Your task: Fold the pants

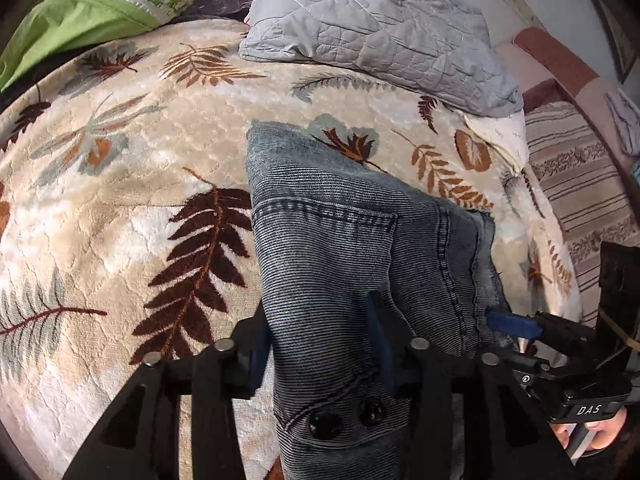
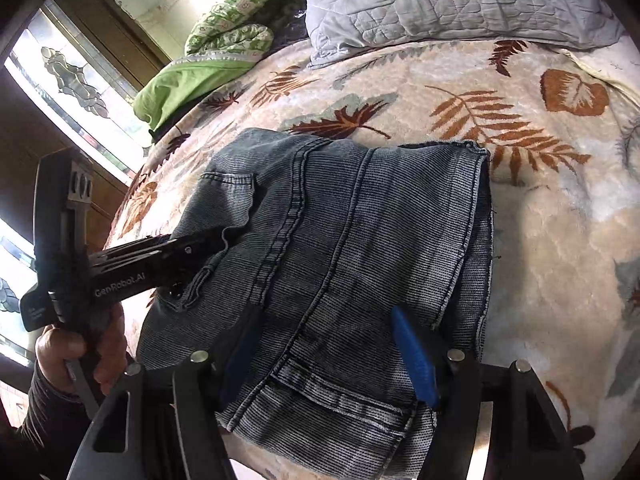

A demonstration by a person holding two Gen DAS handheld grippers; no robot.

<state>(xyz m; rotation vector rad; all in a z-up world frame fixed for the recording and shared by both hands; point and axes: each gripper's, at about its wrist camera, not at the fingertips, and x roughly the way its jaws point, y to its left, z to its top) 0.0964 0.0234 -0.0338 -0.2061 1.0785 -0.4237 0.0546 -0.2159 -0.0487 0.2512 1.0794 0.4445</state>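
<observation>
Denim pants (image 2: 340,248) folded on leaf-print blanket (image 2: 540,220); left gripper (image 1: 320,356) and right gripper (image 2: 332,356) each clamping the waistband end

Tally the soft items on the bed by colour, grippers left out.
Blue denim: 1, the pants
Grey: 1, the quilted pillow
Green: 1, the bundled cover
Cream leaf print: 1, the blanket underneath
Total: 4

The pants (image 2: 352,240) are faded blue ribbed denim, matt and coarse. The blanket (image 1: 120,208) beneath looks plush and fleecy. A grey pillow (image 1: 372,28) is crinkled quilted cloth. Gripper fingers (image 2: 414,356) are smooth blue plastic on black frames.
</observation>
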